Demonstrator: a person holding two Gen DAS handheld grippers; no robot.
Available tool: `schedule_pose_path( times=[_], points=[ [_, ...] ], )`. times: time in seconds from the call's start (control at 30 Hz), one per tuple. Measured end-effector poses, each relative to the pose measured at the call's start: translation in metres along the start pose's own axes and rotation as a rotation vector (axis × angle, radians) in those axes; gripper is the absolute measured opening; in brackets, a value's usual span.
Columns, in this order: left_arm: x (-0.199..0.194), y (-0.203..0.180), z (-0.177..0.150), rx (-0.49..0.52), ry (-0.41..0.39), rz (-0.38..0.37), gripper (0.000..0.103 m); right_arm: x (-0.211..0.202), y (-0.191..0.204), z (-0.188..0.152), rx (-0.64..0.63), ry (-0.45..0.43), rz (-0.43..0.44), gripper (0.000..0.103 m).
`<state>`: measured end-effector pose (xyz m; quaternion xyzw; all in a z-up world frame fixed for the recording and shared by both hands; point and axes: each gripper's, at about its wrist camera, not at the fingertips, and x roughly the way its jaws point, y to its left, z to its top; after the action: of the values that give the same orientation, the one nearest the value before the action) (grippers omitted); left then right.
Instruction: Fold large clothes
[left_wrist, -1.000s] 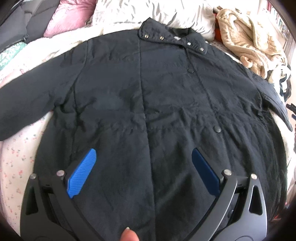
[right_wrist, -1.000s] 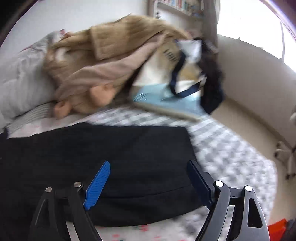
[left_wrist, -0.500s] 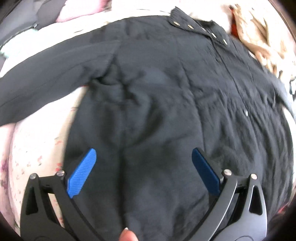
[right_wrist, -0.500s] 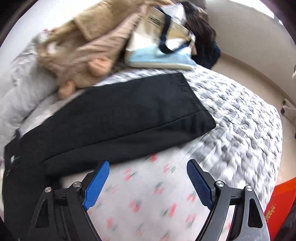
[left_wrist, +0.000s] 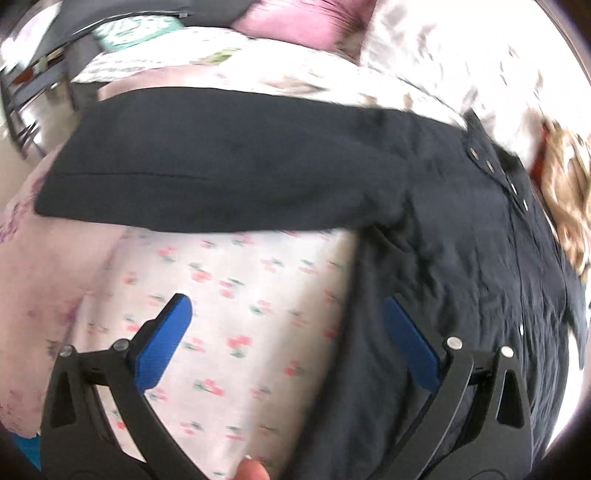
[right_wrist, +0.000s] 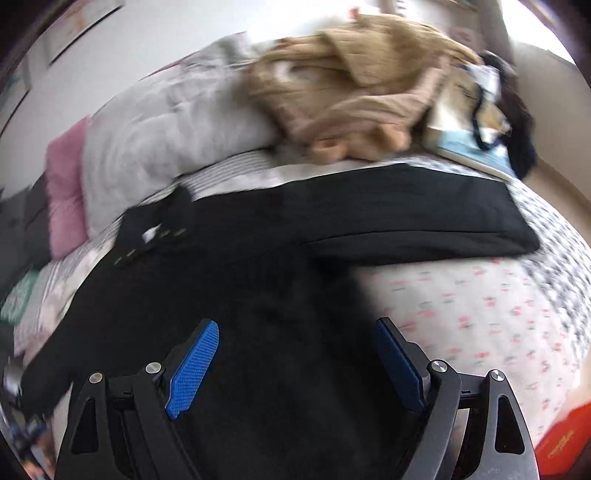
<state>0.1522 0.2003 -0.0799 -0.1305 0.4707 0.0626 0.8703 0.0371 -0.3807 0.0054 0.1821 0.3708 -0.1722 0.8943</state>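
Left wrist view: black jacket (left_wrist: 461, 229) lies spread flat on the bed (left_wrist: 236, 288), its sleeve (left_wrist: 207, 170) stretched out sideways over the floral sheet. Left tool (left_wrist: 288, 343) hangs above the jacket's side edge, fingers wide apart, nothing between them (one finger over sheet, one over fabric). Pink pillow (left_wrist: 295, 14) far back.

Right wrist view: right tool (right_wrist: 295, 365) hovers over the jacket (right_wrist: 229, 295) body, also spread apart and empty. The other sleeve (right_wrist: 413, 214) reaches out toward the tan fleece pile (right_wrist: 362, 88).

Step, I judge: pre-grasp, first fold not yet started. Next move likely calls for each tool to drop onto a sleeve or side hem, pinch a clean single edge, then carry it inward over the body.
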Motion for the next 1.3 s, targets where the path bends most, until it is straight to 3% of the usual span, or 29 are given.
schedule_pose_path(
  times=[0.17, 0.4, 0.53, 0.67, 0.7, 0.8, 0.93, 1.1, 1.3],
  points=[
    [0.001, 0.051, 0.023, -0.14, -0.023, 0.064, 0.102, 0.031, 0.054, -0.023, -0.102, 0.1, 0.069, 0.087],
    [0.01, 0.094, 0.04, -0.325, -0.118, 0.043, 0.102, 0.057, 0.093, -0.03, -0.207, 0.143, 0.112, 0.087],
    [0.027, 0.116, 0.041, -0.472, -0.143, 0.001, 0.088, 0.068, 0.107, -0.036, -0.25, 0.171, 0.115, 0.087],
    [0.027, 0.125, 0.045, -0.557, -0.222, -0.017, 0.087, 0.081, 0.109, -0.037, -0.249, 0.201, 0.119, 0.087],
    [0.027, 0.127, 0.044, -0.575, -0.238, -0.018, 0.081, 0.08, 0.107, -0.037, -0.245, 0.204, 0.12, 0.087],
    [0.027, 0.136, 0.045, -0.605, -0.274, -0.021, 0.018, 0.08, 0.104, -0.035, -0.237, 0.209, 0.121, 0.087],
    [0.018, 0.147, 0.037, -0.696, -0.328, -0.105, 0.01, 0.079, 0.096, -0.032, -0.219, 0.214, 0.136, 0.087],
    [-0.022, 0.1, 0.054, -0.585, -0.468, -0.129, 0.009, 0.079, 0.089, -0.027, -0.202, 0.215, 0.144, 0.087],
    [-0.065, -0.003, 0.068, -0.32, -0.566, -0.262, 0.009, 0.079, 0.082, -0.019, -0.154, 0.216, 0.165, 0.087]
  ],
)
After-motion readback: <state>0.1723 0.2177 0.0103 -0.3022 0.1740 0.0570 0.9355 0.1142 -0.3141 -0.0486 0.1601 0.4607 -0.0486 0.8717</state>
